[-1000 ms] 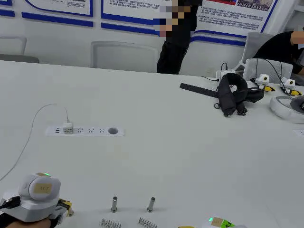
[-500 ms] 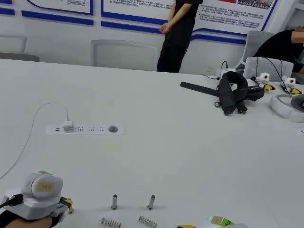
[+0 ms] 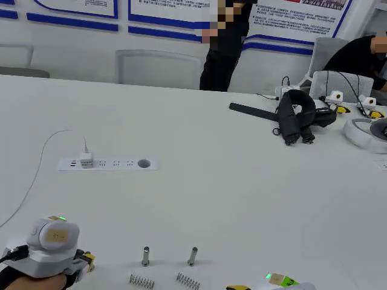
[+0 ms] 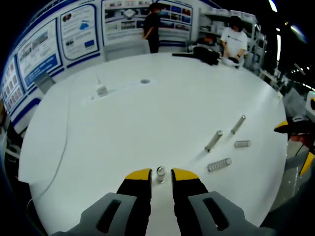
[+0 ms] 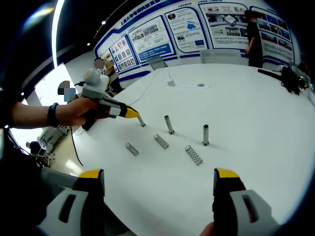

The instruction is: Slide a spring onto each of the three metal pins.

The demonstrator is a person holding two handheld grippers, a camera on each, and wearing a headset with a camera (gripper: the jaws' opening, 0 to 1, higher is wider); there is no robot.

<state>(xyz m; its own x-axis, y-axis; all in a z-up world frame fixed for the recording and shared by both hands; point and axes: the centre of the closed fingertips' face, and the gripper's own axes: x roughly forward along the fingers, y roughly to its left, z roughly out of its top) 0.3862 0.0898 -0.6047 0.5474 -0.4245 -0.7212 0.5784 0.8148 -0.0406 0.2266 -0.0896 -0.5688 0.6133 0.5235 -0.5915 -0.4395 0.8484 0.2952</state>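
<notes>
springs lie loose on the white table, none of them on a pin. in the right gripper view the first spring, the second spring and the third spring lie in a row just in front of three upright pins. the left pin stands right at the yellow tips of the left gripper, which a hand holds. the middle pin and the right pin stand free, apart from each other.

in the left gripper view that gripper's jaws are drawn close together with the left pin between the tips. i cannot tell whether they press on it or leave a sliver of gap.

the right gripper is held back from the springs, its jaws wide apart with nothing between them.

in the head view a power strip lies farther back on the table with a white charger plugged in. a black strap lies toward the far right.
</notes>
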